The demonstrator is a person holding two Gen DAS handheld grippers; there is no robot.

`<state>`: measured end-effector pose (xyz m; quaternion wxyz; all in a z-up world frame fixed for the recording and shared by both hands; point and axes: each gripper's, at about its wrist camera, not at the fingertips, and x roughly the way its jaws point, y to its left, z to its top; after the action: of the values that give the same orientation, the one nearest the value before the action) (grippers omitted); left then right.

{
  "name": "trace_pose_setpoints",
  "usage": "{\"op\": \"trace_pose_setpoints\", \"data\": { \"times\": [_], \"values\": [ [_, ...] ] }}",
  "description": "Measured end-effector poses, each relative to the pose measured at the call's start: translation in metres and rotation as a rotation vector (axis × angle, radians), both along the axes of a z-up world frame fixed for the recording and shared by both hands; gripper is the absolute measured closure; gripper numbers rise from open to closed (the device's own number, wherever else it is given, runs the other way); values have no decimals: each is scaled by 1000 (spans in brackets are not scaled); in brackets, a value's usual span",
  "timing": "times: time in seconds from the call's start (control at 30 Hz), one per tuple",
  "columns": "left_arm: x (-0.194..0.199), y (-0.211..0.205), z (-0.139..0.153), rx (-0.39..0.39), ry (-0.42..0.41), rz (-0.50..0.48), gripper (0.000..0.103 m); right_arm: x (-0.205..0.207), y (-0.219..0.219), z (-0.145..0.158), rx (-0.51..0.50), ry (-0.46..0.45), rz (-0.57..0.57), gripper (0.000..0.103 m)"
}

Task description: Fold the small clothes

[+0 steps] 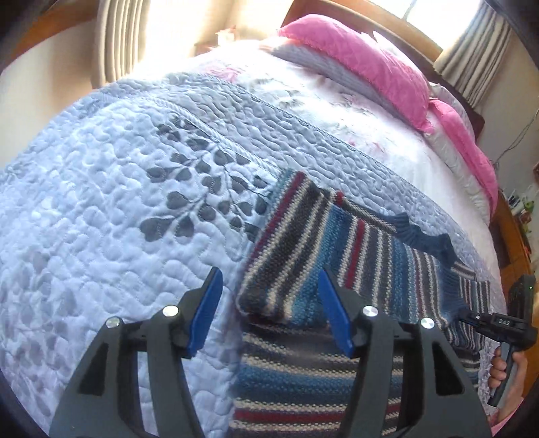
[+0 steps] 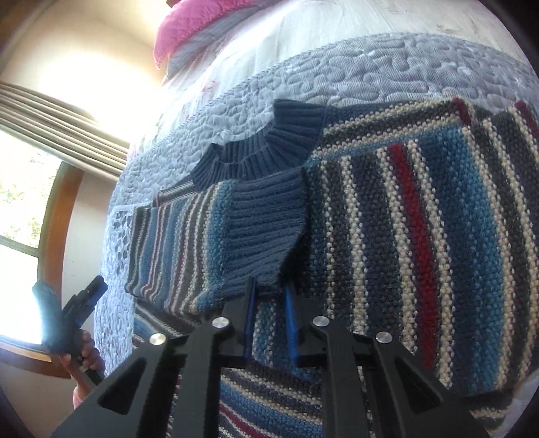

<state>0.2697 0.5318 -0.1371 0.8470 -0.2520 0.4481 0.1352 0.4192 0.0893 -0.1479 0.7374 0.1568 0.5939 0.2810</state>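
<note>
A striped knit sweater [image 1: 337,242] in blue, grey, cream and red lies flat on the bed, its dark blue ribbed collar [image 2: 256,158] towards the pillows. One sleeve is folded over the body. My left gripper [image 1: 269,271] hovers open above the sweater's left edge, with nothing between its blue pads. My right gripper [image 2: 269,286] has its fingers close together on the edge of the blue ribbed sleeve cuff [image 2: 262,232], which sits slightly raised over the sweater body. The right gripper [image 1: 471,316] also shows at the sweater's far side, held by a hand [image 1: 505,367].
A pale blue quilt [image 1: 118,202] with a grey leaf pattern covers the bed. Pink pillows [image 1: 363,64] lie against the wooden headboard [image 1: 387,30]. Curtained windows [image 2: 23,188] stand beside the bed. A wooden cabinet [image 1: 518,229] with small items is at the right.
</note>
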Motion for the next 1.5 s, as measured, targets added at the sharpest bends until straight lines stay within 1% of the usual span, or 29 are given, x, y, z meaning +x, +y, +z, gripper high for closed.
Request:
{"op": "trace_pose_setpoints", "data": {
  "times": [0.1, 0.13, 0.2, 0.23, 0.3, 0.37, 0.4, 0.43, 0.5, 0.57, 0.6, 0.63, 0.7, 0.77, 0.83, 0.87, 0.9, 0.97, 1.0, 1.03, 1.07, 1.1, 1.13, 1.17, 1.2, 1.23, 1.3, 1.37, 1.5],
  "values": [
    [7, -3, 3, 66, 19, 0, 44, -5, -5, 21, 7, -74, -29, 90],
    [11, -7, 1, 81, 30, -9, 44, -5, -7, 27, -15, -98, -38, 91],
    [21, -19, -5, 105, 54, -29, 44, -7, -7, 30, -128, -153, -52, 91],
    [25, -24, -12, 113, 74, -37, 44, -7, -7, 27, -176, -162, -53, 92],
    [35, -35, -29, 108, 126, -55, 44, -3, -6, 14, -207, -129, -39, 92],
    [43, -44, -47, 107, 195, -73, 45, -4, -10, 1, -247, -100, -20, 82],
    [44, -46, -52, 109, 214, -77, 46, -7, -10, 0, -245, -107, -9, 82],
    [43, -48, -52, 119, 216, -74, 46, -10, -13, 3, -241, -122, -9, 82],
    [35, -50, -41, 136, 170, -69, 46, -19, -22, 17, -233, -170, -29, 80],
    [26, -56, -21, 181, 109, -61, 44, -25, -26, 33, -176, -210, -20, 80],
    [23, -60, -12, 193, 72, -67, 41, -25, -24, 39, -143, -213, -13, 79],
    [21, -64, -4, 192, 35, -80, 38, -25, -22, 42, -115, -210, -5, 77],
    [24, -75, 6, 150, -15, -129, 36, -21, -11, 41, -92, -188, 20, 75],
    [33, -87, 3, 95, -20, -196, 36, -17, 0, 30, -123, -169, 28, 75],
    [40, -92, -11, 83, 20, -210, 36, -11, 2, 11, -157, -118, 15, 75],
    [44, -92, -21, 88, 52, -205, 36, -8, 1, 0, -170, -86, 6, 77],
    [47, -91, -33, 81, 93, -204, 36, -7, -1, -9, -165, -68, 3, 77],
    [49, -85, -57, 46, 168, -198, 41, -8, -5, -16, -136, -61, -1, 77],
    [47, -81, -62, 28, 165, -194, 41, -9, -8, -13, -119, -58, -6, 77],
    [43, -79, -61, 17, 148, -191, 42, -12, -14, -8, -102, -60, -13, 75],
    [39, -77, -56, 8, 139, -181, 42, -17, -19, 0, -84, -73, -21, 69],
    [33, -76, -48, -7, 126, -170, 41, -25, -25, 8, -72, -95, -22, 65],
    [26, -75, -40, -18, 114, -165, 37, -34, -31, 17, -70, -120, -17, 61],
    [16, -75, -32, -17, 101, -165, 34, -45, -38, 25, -79, -140, -16, 60],
    [5, -76, -24, -2, 88, -171, 32, -59, -46, 31, -90, -152, -23, 60],
    [-8, -78, -18, 24, 82, -184, 28, -74, -55, 35, -83, -157, -27, 57],
    [-36, -83, -12, 76, 99, -212, 24, -108, -72, 35, -66, -152, -19, 55],
    [-70, -85, -12, 100, 130, -234, 23, -144, -87, 30, -100, -149, -13, 54],
    [-140, -77, -21, 38, 200, -230, 23, -214, -120, 24, -152, -149, -47, 54]
  ]
}}
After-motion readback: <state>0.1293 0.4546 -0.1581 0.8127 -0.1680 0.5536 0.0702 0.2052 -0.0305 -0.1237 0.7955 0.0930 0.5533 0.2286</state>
